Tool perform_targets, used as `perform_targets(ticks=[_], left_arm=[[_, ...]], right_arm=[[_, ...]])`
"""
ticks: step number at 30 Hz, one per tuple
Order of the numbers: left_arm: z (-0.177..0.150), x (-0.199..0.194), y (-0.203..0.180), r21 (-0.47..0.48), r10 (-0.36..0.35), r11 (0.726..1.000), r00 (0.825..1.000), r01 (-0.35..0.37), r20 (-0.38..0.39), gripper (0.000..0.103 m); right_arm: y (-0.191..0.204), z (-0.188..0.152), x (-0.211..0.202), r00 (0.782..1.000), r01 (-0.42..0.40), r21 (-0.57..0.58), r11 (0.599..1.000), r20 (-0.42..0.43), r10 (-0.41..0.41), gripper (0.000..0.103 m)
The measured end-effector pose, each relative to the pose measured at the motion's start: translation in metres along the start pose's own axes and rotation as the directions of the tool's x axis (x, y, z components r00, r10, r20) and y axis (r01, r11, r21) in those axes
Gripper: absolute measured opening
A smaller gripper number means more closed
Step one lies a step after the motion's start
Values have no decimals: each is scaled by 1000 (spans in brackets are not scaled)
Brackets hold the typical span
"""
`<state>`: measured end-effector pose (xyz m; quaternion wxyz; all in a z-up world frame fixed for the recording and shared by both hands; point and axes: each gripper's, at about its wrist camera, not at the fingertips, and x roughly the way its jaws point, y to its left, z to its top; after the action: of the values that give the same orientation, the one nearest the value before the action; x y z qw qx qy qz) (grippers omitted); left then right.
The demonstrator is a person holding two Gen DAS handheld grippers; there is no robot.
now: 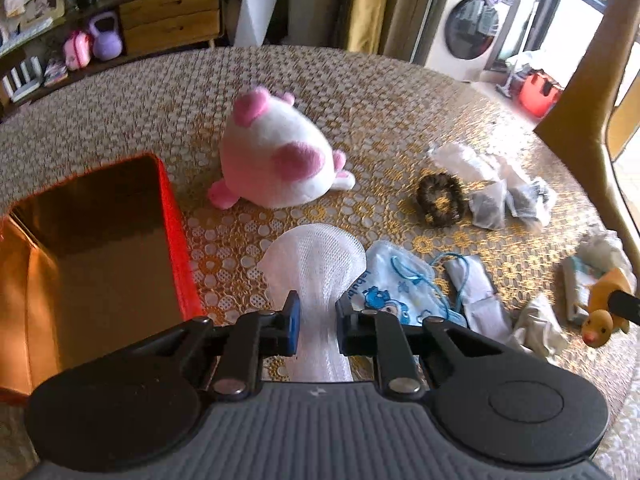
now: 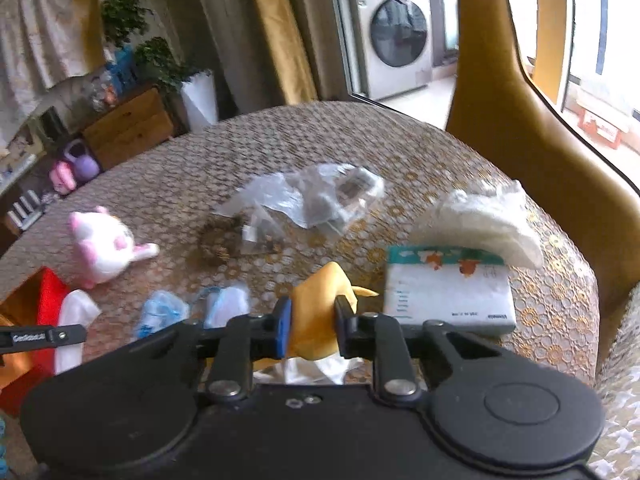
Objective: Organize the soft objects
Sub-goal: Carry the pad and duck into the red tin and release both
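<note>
My left gripper (image 1: 316, 322) is shut on a white mesh foam sleeve (image 1: 316, 256), held just right of the open red box (image 1: 176, 240). My right gripper (image 2: 312, 326) is shut on a yellow plush toy (image 2: 320, 292), held above the table; the toy also shows in the left wrist view (image 1: 604, 312). A pink and white plush (image 1: 276, 152) lies on the table beyond the sleeve. A blue printed cloth pouch (image 1: 396, 284) lies right of the sleeve. A brown scrunchie (image 1: 440, 200) lies further right.
Clear plastic bags (image 2: 312, 196) lie mid-table. A tissue pack (image 2: 444, 288) and crumpled white foam wrap (image 2: 488, 220) sit at the right. A yellow chair back (image 2: 520, 120) stands behind the table's right edge. The table (image 1: 120, 112) has a patterned lace cover.
</note>
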<state>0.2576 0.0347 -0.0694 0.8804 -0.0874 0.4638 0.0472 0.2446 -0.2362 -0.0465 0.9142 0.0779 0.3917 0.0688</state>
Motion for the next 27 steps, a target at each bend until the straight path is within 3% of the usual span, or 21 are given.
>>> perform_targets(ticks=[9, 15, 27], left_arm=[[13, -57, 27, 29, -22, 999, 997, 20, 68, 17], [29, -86, 56, 5, 27, 1000, 989, -28, 144, 17], [73, -108, 116, -93, 192, 981, 937, -172, 292, 17]], right_arm=[[45, 11, -37, 990, -138, -78, 987, 26, 140, 22], [89, 16, -49, 974, -218, -150, 964, 21, 223, 22], [194, 12, -39, 947, -315, -319, 894, -41, 318, 23]])
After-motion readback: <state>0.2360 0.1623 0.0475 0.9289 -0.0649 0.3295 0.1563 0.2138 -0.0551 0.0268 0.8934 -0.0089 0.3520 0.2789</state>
